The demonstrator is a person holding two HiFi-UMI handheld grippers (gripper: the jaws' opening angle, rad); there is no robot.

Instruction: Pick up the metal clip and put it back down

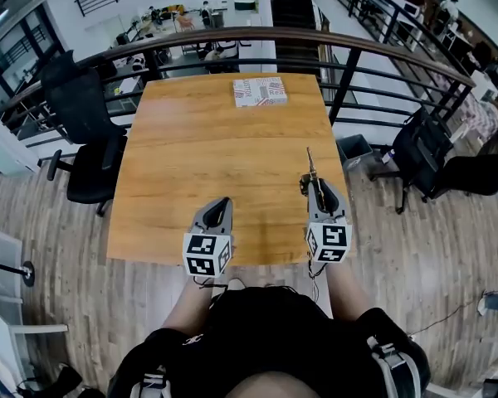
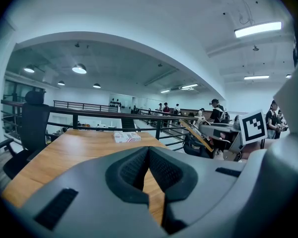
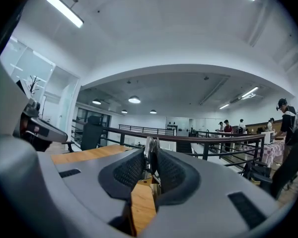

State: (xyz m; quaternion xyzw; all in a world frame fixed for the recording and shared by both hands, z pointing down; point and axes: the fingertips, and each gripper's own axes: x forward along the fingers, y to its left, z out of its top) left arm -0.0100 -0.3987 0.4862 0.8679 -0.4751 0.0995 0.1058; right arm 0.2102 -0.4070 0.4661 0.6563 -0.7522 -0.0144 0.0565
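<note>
Two grippers hang over the near half of the wooden table (image 1: 199, 148), and we judge the pick-up half of the job done. Our right gripper (image 1: 316, 187), at about 4 o'clock on the tabletop, has its jaws closed to a narrow gap on the metal clip (image 1: 312, 166). The clip's thin arm pokes out past the fingertips toward 12 o'clock. In the right gripper view the clip stands pinched upright between the pads. It looks to us lifted clear of the wood, though no view plainly shows the space beneath it. Our left gripper (image 1: 222, 207), near 6 o'clock, has its jaws pressed together with nothing between them. A printed box (image 1: 259, 92) lies at 12 o'clock, well apart from both tools. What remains, we judge, is lowering the clip to the table and letting go.
</note>
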